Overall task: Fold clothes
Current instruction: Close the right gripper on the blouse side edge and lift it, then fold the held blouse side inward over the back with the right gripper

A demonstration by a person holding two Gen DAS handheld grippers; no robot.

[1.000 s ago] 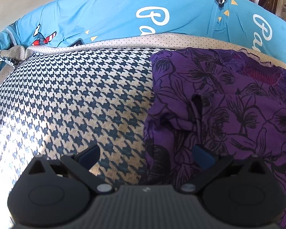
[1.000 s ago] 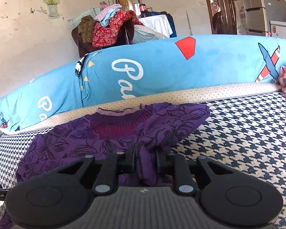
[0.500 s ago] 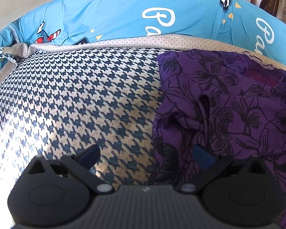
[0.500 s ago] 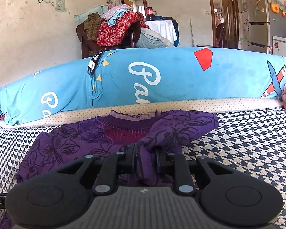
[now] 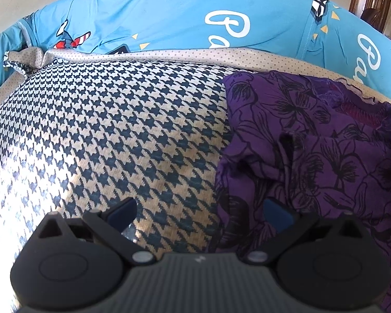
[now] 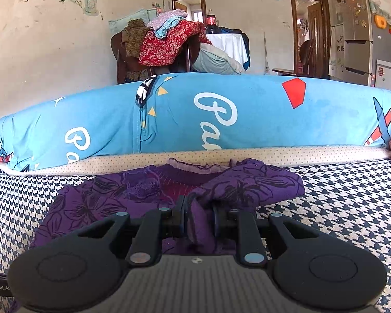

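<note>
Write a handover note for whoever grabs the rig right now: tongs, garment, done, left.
Right tongs: shut on a bunched fold of the purple floral garment, lifting it off the bed.
Left tongs: open, holding nothing, straddling the garment's left edge.
Garment: crumpled on the houndstooth cover, collar toward the blue bolster.
Done: one side gathered inward; no clean fold yet.
Left: flatten it, fold both sides in, fold lengthwise.

One purple floral-print fabric garment (image 6: 242,185) on one houndstooth-covered bed (image 5: 104,135). One long blue printed bolster (image 6: 221,114) behind. One chair heaped with clothes (image 6: 164,44). One dark soda bottle (image 6: 211,20). Two wooden doorways (image 6: 310,34). One grey refrigerator (image 6: 357,31).
</note>
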